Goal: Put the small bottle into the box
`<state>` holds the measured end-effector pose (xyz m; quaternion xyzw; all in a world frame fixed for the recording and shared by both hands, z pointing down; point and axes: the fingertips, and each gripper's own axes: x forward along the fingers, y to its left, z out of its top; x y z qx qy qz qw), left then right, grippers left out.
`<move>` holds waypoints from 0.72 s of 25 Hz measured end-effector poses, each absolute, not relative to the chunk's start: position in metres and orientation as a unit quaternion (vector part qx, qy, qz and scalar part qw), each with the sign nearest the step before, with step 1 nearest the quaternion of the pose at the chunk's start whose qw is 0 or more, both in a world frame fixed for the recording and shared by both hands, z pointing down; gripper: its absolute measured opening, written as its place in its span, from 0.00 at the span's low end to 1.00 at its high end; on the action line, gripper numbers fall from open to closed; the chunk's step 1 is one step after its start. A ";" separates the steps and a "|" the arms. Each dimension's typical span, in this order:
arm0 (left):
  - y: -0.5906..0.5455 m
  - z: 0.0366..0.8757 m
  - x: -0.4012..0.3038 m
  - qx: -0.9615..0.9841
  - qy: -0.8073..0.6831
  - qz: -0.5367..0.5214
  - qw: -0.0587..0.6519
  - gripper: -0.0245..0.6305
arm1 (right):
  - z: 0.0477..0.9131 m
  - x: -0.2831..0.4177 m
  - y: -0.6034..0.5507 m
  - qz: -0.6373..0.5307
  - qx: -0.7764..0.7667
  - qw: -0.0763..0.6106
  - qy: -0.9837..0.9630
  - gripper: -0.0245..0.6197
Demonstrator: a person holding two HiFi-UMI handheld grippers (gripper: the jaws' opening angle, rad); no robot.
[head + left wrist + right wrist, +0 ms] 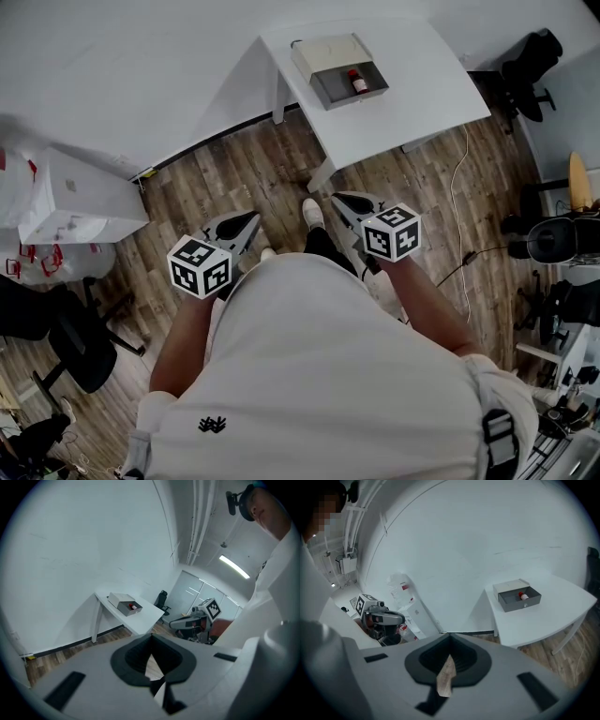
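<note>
The box (337, 67) stands on the far part of the white table (412, 103), a beige case with its grey drawer pulled open. The small bottle (357, 82), red-capped, lies inside the drawer. Both gripper views show the box (124, 603) (518, 595) and the bottle (133, 606) (523, 595) far off. My left gripper (251, 217) and right gripper (339, 197) are held close to my body over the wooden floor, well short of the table. The left gripper (151, 637) and the right gripper (450, 637) are both shut, with nothing between their jaws.
A white cabinet (70, 197) stands at the left near a black chair (66, 347). Another black office chair (530, 61) is beyond the table at the right. A cable (461, 187) runs across the floor beside the table's legs.
</note>
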<state>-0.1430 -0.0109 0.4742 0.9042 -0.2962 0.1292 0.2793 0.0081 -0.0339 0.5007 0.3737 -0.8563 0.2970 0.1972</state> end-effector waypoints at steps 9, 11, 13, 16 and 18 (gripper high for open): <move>-0.012 0.476 -0.140 0.903 -0.294 0.132 0.284 0.05 | 0.500 0.012 -0.032 0.301 0.372 0.191 -0.857 0.05; -0.011 0.476 -0.140 0.903 -0.293 0.133 0.284 0.05 | 0.498 0.013 -0.032 0.301 0.372 0.189 -0.858 0.05; -0.013 0.474 -0.140 0.904 -0.292 0.133 0.283 0.05 | 0.494 0.013 -0.035 0.297 0.372 0.185 -0.860 0.05; -0.017 0.472 -0.140 0.903 -0.296 0.133 0.283 0.05 | 0.488 0.013 -0.042 0.291 0.370 0.180 -0.864 0.05; -0.017 0.474 -0.140 0.900 -0.299 0.135 0.286 0.05 | 0.486 0.014 -0.044 0.291 0.367 0.176 -0.866 0.05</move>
